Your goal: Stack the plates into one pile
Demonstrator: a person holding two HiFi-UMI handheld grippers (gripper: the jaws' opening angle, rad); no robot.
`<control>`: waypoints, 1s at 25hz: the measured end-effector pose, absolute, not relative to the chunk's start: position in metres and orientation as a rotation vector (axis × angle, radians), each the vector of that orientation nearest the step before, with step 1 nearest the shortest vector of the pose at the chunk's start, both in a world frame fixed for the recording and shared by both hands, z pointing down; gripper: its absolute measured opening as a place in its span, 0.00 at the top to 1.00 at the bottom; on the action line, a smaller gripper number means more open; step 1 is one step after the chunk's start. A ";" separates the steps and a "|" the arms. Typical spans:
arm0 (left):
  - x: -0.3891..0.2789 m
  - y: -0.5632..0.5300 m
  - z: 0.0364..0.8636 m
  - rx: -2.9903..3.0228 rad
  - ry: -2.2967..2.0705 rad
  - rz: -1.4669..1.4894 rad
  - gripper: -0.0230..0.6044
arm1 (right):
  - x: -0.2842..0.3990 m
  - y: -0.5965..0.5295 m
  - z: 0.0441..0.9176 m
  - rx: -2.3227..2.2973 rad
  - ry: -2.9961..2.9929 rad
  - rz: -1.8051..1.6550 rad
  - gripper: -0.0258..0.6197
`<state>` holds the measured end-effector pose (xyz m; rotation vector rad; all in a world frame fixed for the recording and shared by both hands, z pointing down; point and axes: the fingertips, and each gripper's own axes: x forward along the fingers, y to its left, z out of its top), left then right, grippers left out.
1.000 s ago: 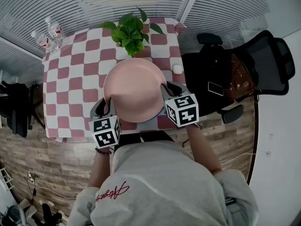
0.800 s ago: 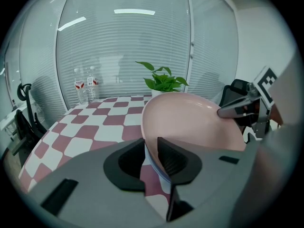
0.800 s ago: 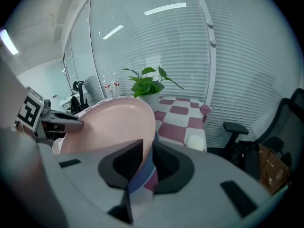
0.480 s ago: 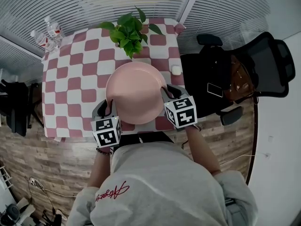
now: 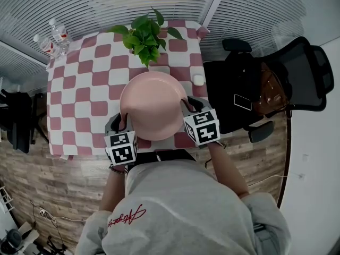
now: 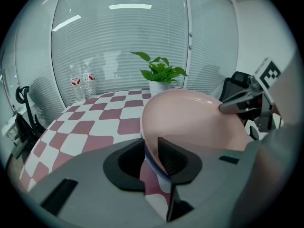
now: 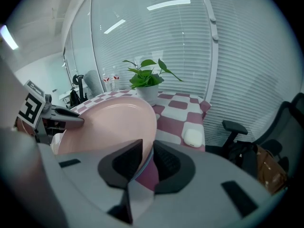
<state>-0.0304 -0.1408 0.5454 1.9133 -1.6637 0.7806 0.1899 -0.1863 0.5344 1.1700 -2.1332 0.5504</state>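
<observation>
The plate pile (image 5: 153,104) is over the near middle of the tabletop (image 5: 74,97). The left gripper (image 5: 123,123) is clamped on its left rim, the right gripper (image 5: 186,105) on its right. Potted plant (image 5: 143,36) is just behind it, bottles (image 5: 53,39) are at the far-left corner, and the office chair (image 5: 297,73) is off to the right.

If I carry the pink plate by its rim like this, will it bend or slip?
The pink plate is probably stiff: held only at opposite rim edges by the left gripper and the right gripper, it shows no sag. Its smooth, glossy surface may be slippery, so such a thin rim grip could slide.
</observation>
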 end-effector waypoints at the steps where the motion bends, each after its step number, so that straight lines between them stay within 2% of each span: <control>1: -0.030 -0.141 0.547 1.911 -1.666 0.793 0.81 | 0.190 -0.186 0.535 1.169 -2.131 0.541 0.86; 25: -0.033 -0.147 0.558 1.943 -1.723 0.934 0.79 | 0.185 -0.186 0.545 1.140 -2.103 0.417 0.83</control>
